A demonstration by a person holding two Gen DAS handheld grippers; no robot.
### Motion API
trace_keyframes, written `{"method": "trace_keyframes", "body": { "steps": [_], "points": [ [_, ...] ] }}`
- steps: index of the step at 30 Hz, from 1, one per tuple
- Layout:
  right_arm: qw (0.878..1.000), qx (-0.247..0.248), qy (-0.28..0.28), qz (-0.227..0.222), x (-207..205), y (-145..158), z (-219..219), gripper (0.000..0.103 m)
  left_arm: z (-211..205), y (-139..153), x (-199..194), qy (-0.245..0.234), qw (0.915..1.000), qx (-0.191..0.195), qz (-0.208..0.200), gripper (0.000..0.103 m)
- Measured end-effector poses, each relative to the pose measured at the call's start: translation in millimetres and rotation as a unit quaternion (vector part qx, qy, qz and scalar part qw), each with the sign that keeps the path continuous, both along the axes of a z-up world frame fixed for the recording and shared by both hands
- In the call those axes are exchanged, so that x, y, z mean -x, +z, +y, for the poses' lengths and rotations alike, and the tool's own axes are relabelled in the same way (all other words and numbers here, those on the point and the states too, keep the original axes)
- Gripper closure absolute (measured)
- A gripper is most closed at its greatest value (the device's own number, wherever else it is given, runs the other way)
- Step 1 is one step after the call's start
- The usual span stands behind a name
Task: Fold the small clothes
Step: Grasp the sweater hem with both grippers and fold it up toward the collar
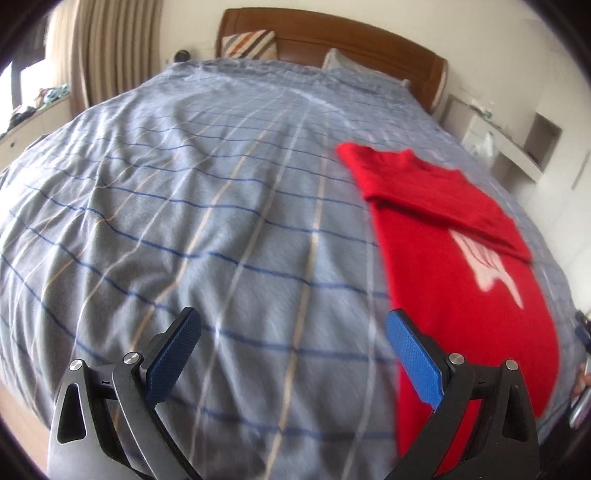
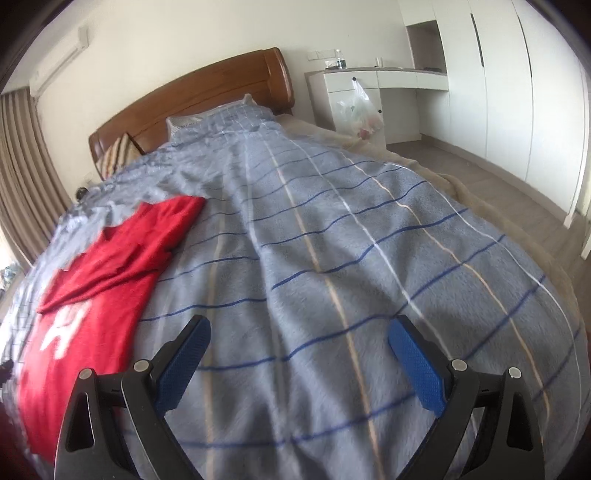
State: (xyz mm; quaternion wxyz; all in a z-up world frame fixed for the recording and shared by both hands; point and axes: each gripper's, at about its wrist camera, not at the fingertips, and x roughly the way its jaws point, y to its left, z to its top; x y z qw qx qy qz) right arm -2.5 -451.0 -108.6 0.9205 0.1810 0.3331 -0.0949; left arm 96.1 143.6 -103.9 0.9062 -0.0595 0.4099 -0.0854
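A: How are the fingers sitting?
B: Both pairs are spreading wide, holding nothing. The left gripper is hanging over the blanket, its right pad overlapping the shirt's edge.
A: And the right gripper?
B: Hovering over bare blanket, just right of the shirt.
A: The shirt itself?
B: Lying flat, its top part folded down, well short of the headboard.

Your shirt lies on the bed with its upper part folded over, to the right of your left gripper and left of your right gripper. Behind it, pillows lean on the headboard.
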Motion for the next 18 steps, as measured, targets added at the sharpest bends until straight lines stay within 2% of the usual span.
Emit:
{"method": "trace_keyframes", "body": {
  "steps": [3,5,7,8,11,13,14,15,16,17,18],
  "points": [
    [0.995,-0.044,0.089,0.025,32.5,9.3,40.5,0.007,-20.7,-7.3,38.8,-0.056,0.9979,-0.009,0.031,0.003],
    [0.986,-0.059,0.151,0.049,47.4,5.8,70.9,0.007,-34.6,-16.2,53.0,-0.078,0.9954,-0.012,0.053,0.004],
    [0.975,-0.079,0.191,0.082,54.5,-7.9,94.0,0.008,-46.8,-24.9,60.2,-0.094,0.9927,-0.014,0.074,0.019],
    [0.97,-0.095,0.203,0.096,55.6,-17.6,100.9,0.013,-51.0,-29.2,60.4,-0.1,0.9914,-0.014,0.084,0.024],
    [0.96,-0.12,0.213,0.136,49.7,-44.9,109.5,0.029,-59.6,-37.5,60.9,-0.096,0.9906,-0.016,0.096,0.029],
    [0.959,-0.142,0.205,0.136,44.0,-55.9,109.0,0.031,-60.4,-38.6,60.4,-0.093,0.9905,-0.009,0.101,0.036],
    [0.957,-0.156,0.204,0.134,41.0,-59.7,108.9,0.034,-60.1,-38.6,59.0,-0.092,0.9904,-0.005,0.104,0.044],
    [0.954,-0.17,0.206,0.133,37.0,-63.4,109.6,0.039,-61.5,-38.4,62.3,-0.092,0.9902,0.001,0.105,0.05],
    [0.952,-0.179,0.208,0.134,33.3,-66.7,111.1,0.043,-62.1,-38.6,62.1,-0.093,0.9898,0.006,0.108,0.066],
    [0.951,-0.181,0.21,0.136,30.0,-69.4,113.3,0.058,-62.8,-39.3,63.6,-0.094,0.9893,0.01,0.111,0.085],
    [0.952,-0.171,0.209,0.145,27.5,-72.4,115.0,0.086,-63.5,-41.1,64.1,-0.096,0.9884,0.017,0.117,0.094]
  ]
}}
